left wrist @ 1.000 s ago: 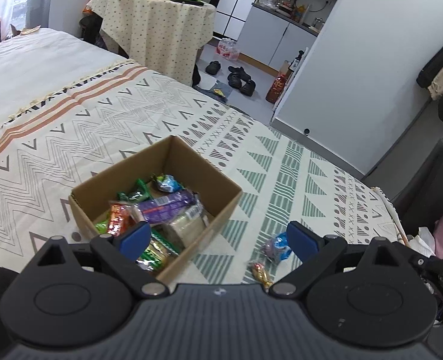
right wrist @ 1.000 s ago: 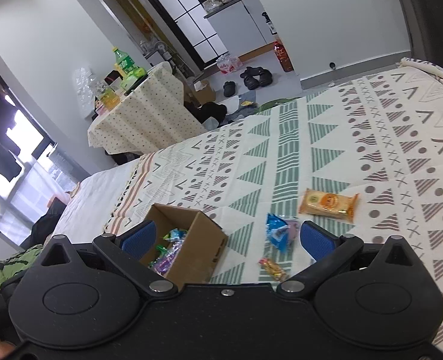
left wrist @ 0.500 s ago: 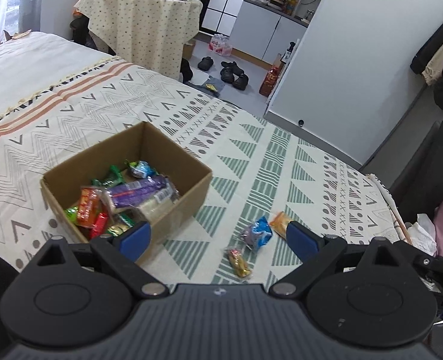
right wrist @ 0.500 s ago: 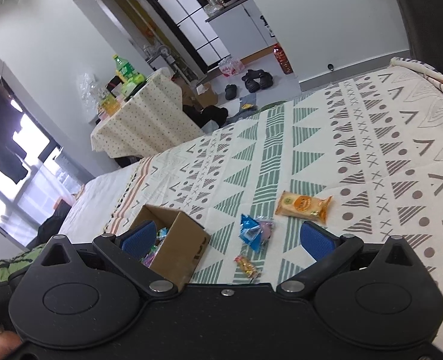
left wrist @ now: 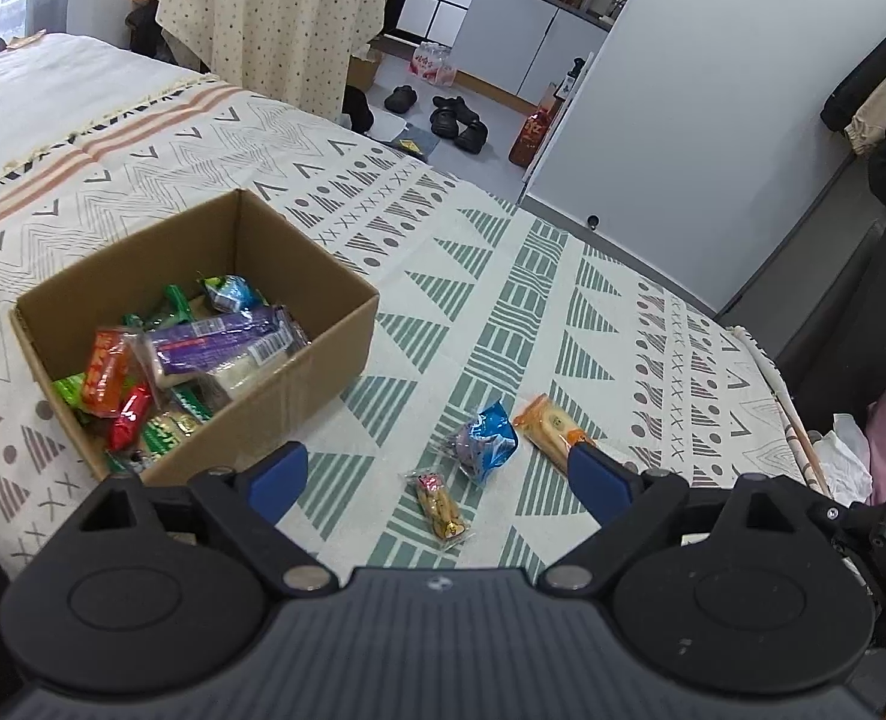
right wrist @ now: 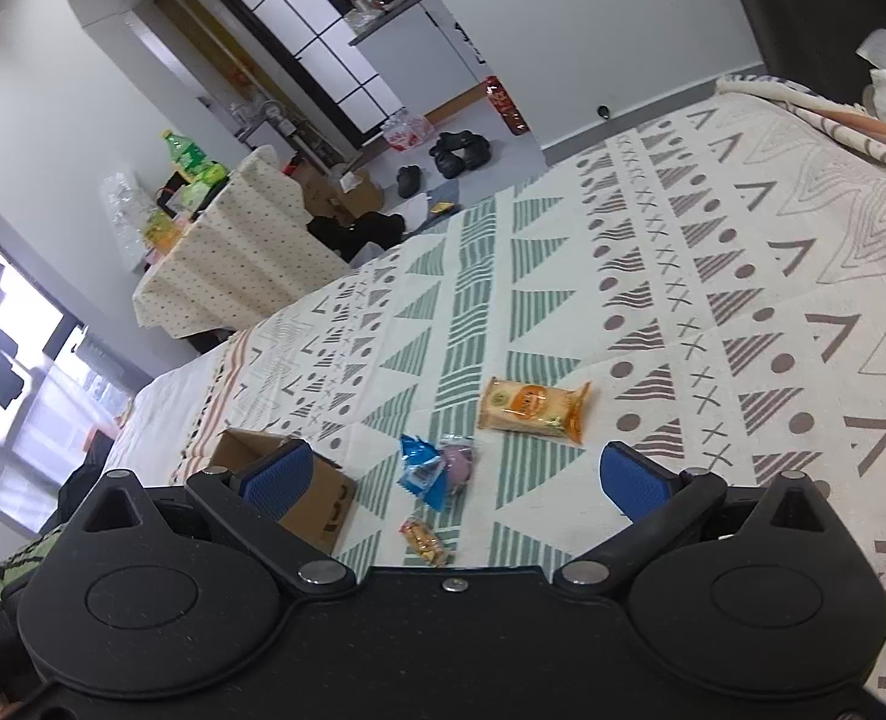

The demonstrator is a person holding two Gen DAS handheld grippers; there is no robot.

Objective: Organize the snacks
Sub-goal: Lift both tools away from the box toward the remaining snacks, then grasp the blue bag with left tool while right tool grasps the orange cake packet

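Swinging away from the box (left wrist: pixel 203 324) on the bed (left wrist: pixel 502 300), now left of centre, we bring both tools, left tool (left wrist: pixel 437 480) and right tool (right wrist: pixel 451 477), empty and wide open, over three loose snacks: orange pack (right wrist: pixel 532 405), blue pack (left wrist: pixel 481 438), small candy (left wrist: pixel 440 504)

An open cardboard box (left wrist: pixel 299 360) sits on the patterned bedspread (left wrist: pixel 502 276), heaped with bright snack packets. Beside it lie three loose snacks, close together: a blue packet (left wrist: pixel 483 439), an orange cracker pack (left wrist: pixel 547 427), and a small clear-wrapped snack (left wrist: pixel 440 504) nearest the bed's edge.
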